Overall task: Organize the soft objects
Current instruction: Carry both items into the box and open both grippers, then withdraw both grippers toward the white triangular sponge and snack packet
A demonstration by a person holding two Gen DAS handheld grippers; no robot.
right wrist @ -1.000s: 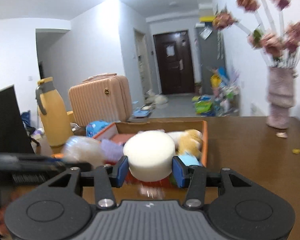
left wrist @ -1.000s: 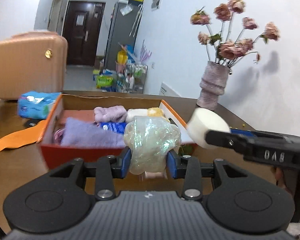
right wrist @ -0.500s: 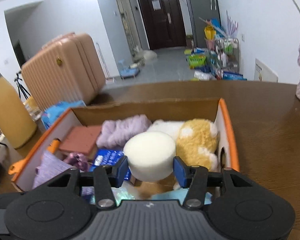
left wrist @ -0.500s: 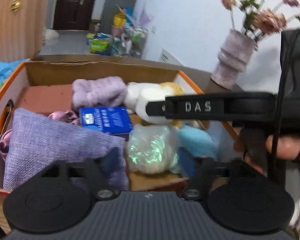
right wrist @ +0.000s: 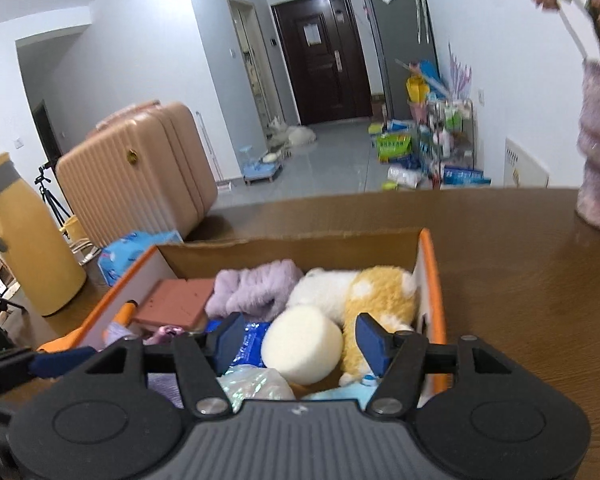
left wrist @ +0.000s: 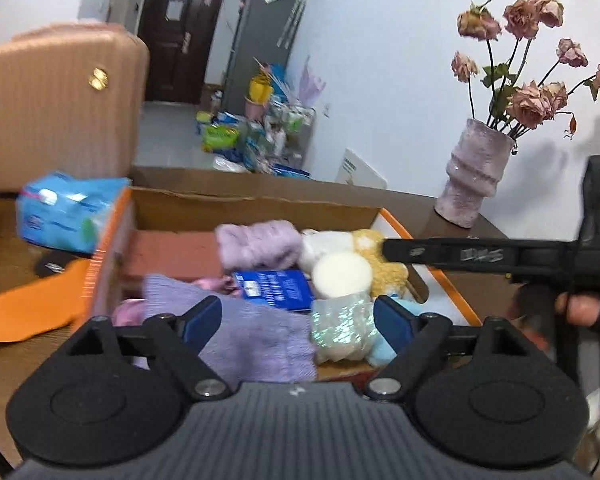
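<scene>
An orange-rimmed cardboard box [left wrist: 260, 208] [right wrist: 432, 272] on the wooden table holds soft things. My left gripper [left wrist: 298, 322] hovers at its near edge; its jaws are opening and stand wide, with nothing pressed. Just ahead of it in the box lie the iridescent bundle [left wrist: 340, 332] and a purple cloth [left wrist: 252, 336]. My right gripper [right wrist: 302, 342] is opening too. The white round sponge [right wrist: 302, 344] [left wrist: 342, 274] rests in the box between its blue pads, with a gap on each side. In the left wrist view the right gripper is a black bar, with a person's hand [left wrist: 580, 308] behind it.
Also in the box are a yellow-and-white plush [right wrist: 380, 292], a lilac fluffy piece [right wrist: 256, 288], a blue packet [right wrist: 252, 340] and a brick-red pad [right wrist: 176, 304]. A vase of dried roses [left wrist: 476, 180] stands right, a tissue pack [left wrist: 64, 216] and yellow flask [right wrist: 24, 240] left.
Both grippers carried their loads over the box and opened. The iridescent bundle and the white sponge now lie inside. The left gripper has drawn back a little.
</scene>
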